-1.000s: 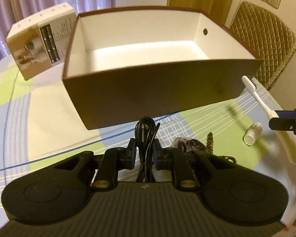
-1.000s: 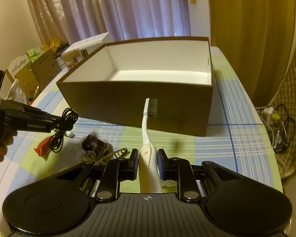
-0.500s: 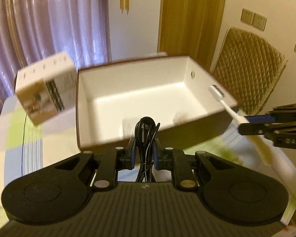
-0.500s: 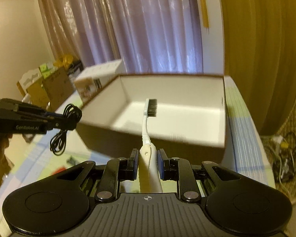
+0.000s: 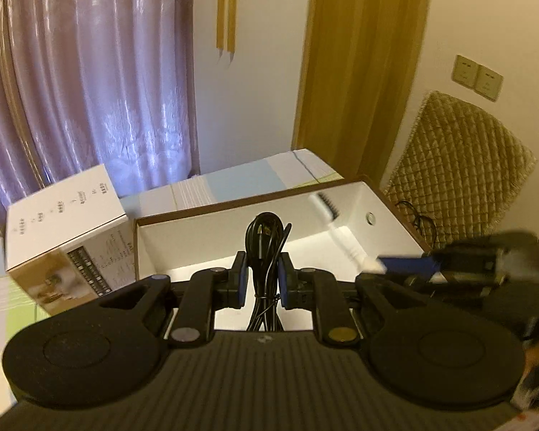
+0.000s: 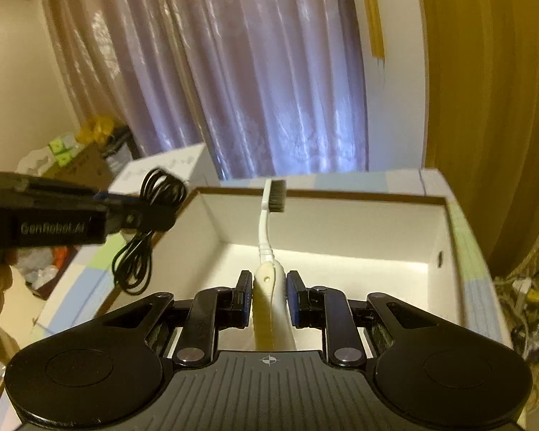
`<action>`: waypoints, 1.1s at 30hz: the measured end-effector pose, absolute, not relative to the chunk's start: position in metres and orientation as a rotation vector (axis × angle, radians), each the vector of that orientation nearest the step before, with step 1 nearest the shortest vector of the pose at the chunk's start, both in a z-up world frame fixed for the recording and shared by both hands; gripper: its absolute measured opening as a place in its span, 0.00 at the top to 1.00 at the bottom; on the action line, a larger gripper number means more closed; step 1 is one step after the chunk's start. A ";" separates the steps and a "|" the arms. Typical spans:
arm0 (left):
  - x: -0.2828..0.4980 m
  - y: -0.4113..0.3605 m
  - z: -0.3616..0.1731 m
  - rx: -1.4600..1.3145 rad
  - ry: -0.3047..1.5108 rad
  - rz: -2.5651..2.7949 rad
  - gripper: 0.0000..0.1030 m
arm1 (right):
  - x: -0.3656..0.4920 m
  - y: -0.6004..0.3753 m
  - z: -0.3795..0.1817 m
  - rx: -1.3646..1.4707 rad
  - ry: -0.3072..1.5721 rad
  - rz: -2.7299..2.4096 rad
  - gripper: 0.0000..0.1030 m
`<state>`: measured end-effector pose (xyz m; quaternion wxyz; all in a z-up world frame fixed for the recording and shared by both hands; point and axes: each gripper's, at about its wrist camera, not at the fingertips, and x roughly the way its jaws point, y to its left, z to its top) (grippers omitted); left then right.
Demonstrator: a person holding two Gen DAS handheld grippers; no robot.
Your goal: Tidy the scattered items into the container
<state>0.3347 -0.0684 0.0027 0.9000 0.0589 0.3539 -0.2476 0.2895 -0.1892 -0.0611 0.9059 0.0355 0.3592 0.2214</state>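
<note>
A brown box (image 5: 230,204) with a white inside stands open on the table. My left gripper (image 5: 264,277) is shut on a coiled black cable (image 5: 266,237) and hangs over the box's left part. In the right wrist view the left gripper (image 6: 154,217) holds that cable (image 6: 136,262) just outside the box's left wall (image 6: 201,230). My right gripper (image 6: 269,287) is shut on the handle of a white toothbrush (image 6: 266,230), bristles forward, above the box's inside. The left wrist view shows the toothbrush (image 5: 336,228) reaching in from the right.
A white product carton (image 5: 64,230) lies tilted against the box's left side. A chair with a quilted cover (image 5: 460,183) stands to the right of the table. Curtains and a wall are behind. Loose wires (image 6: 528,305) lie on the floor at the right.
Both grippers have risen from the table's front and moved forward over the box, each still holding its item. The items on the tablecloth have dropped out of view.
</note>
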 end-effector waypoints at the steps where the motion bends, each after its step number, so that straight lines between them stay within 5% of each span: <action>1: 0.346 -0.070 -0.002 0.118 0.753 -0.505 0.87 | 0.298 -0.185 -0.067 0.082 0.769 0.446 0.83; 19: 0.455 -0.080 -0.117 0.178 1.070 -0.399 0.84 | 0.391 -0.167 -0.136 0.067 1.157 0.326 0.82; 20: 0.455 -0.081 -0.118 0.188 1.071 -0.399 0.80 | 0.392 -0.164 -0.137 0.045 1.166 0.330 0.80; 21: 0.454 -0.081 -0.119 0.196 1.072 -0.402 0.78 | 0.393 -0.163 -0.138 0.026 1.166 0.333 0.64; 22: 0.453 -0.082 -0.119 0.202 1.072 -0.406 0.74 | 0.392 -0.163 -0.138 0.006 1.159 0.330 0.39; 23: 0.453 -0.082 -0.119 0.206 1.071 -0.411 0.72 | 0.391 -0.163 -0.136 -0.014 1.142 0.324 0.31; 33: 0.444 -0.088 -0.110 0.231 1.058 -0.410 0.52 | 0.376 -0.176 -0.133 -0.083 1.109 0.308 0.16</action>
